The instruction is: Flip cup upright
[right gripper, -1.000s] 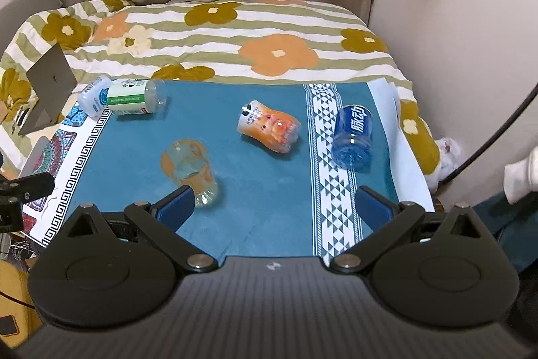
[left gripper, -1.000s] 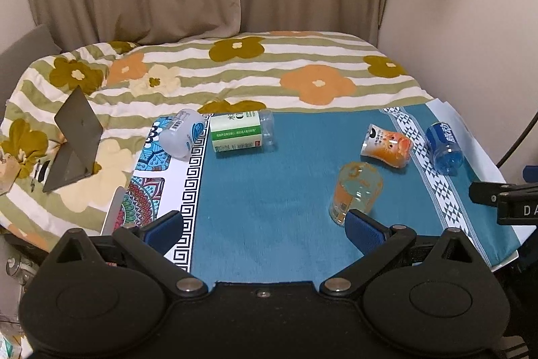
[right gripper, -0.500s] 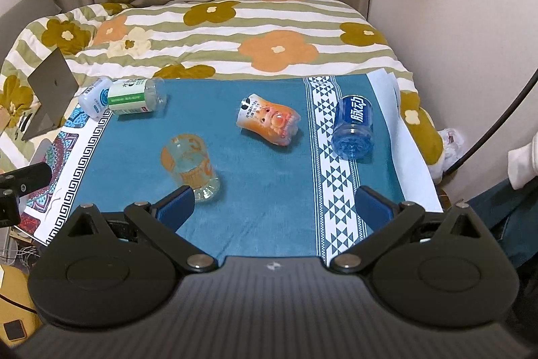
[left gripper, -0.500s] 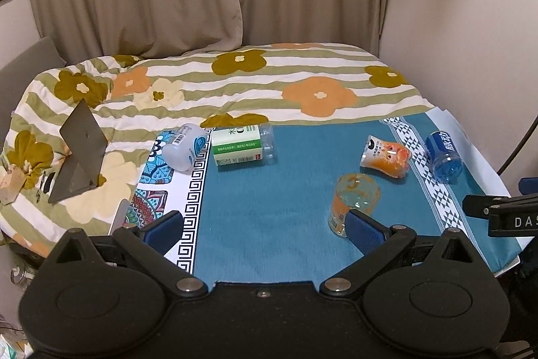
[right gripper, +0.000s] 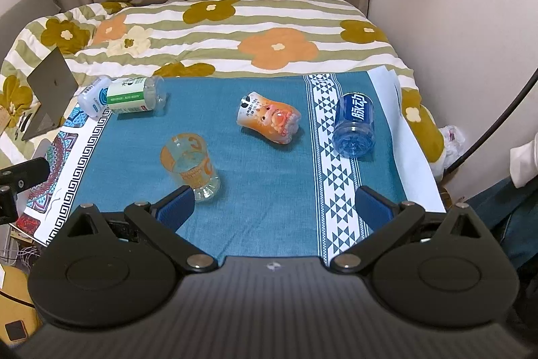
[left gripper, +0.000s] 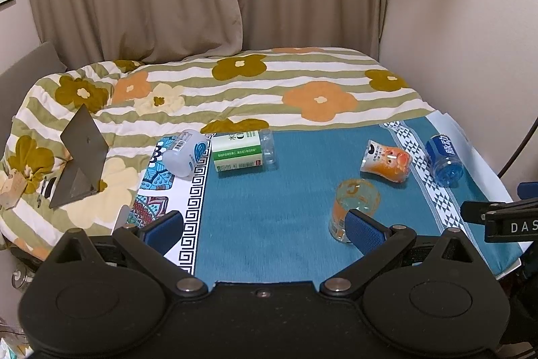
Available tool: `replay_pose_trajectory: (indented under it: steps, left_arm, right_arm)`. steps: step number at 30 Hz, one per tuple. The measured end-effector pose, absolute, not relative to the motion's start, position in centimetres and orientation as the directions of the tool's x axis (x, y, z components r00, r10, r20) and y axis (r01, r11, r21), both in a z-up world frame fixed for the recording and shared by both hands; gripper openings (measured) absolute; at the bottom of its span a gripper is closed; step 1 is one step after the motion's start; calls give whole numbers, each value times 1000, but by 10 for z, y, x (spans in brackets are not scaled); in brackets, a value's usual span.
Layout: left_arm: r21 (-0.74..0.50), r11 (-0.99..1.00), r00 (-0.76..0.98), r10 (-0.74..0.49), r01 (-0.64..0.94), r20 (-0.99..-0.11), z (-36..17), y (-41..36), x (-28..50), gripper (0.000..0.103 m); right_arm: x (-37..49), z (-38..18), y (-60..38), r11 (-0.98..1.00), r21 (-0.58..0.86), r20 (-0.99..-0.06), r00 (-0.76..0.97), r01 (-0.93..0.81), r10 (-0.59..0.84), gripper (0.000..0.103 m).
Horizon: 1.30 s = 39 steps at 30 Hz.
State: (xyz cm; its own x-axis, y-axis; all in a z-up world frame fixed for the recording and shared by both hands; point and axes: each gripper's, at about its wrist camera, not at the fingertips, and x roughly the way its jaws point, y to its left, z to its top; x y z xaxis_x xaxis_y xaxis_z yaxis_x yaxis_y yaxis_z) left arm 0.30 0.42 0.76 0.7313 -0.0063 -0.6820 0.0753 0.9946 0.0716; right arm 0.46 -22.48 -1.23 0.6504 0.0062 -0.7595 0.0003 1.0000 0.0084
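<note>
A clear cup with orange print (left gripper: 353, 202) lies on its side on the teal cloth (left gripper: 269, 217); it also shows in the right wrist view (right gripper: 190, 165), open end facing away. My left gripper (left gripper: 262, 232) is open and empty, its right pad just in front of the cup. My right gripper (right gripper: 274, 207) is open and empty, its left pad beside the cup's base.
An orange cartoon cup (right gripper: 269, 118), a blue bottle (right gripper: 354, 125), a green-label bottle (right gripper: 134, 95) and a white-blue bottle (right gripper: 92, 96) lie on their sides. A grey stand (left gripper: 80, 153) sits on the floral blanket (left gripper: 235, 90). A wall (right gripper: 454, 22) is on the right.
Both grippers have lifted and pulled back slightly, so the views show more curtain and the objects sit lower. Nothing on the cloth has moved.
</note>
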Motion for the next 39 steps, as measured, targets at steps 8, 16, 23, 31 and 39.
replay_pose_trajectory:
  steps: [8,16,23,31,39]
  left_arm:
    - [78,994,742,-5,78,-670,10,4,0,103]
    - [91,992,749,-1,82,-663,12,4,-2,103]
    - [97,992,755,4,78,-656,13,3,-4,103]
    - [94,994,768,12,63,-640,16,7,-8,103]
    - [102,993,774,24,52,-633,15,8,-7,103]
  right_arm:
    - [3,-17,-224,1000,11,-761,649,-4,11,103]
    - [1,-18,-225,1000,15,-761,648,-6,15,103]
    - [-1,-14,-225,1000,11,-759,651,-5,12,103]
    - [-3,-10,-222,1000,8,-756,654,-12,14,103]
    - [-4,-12,-219,1000,7,-762,648,-18,17,103]
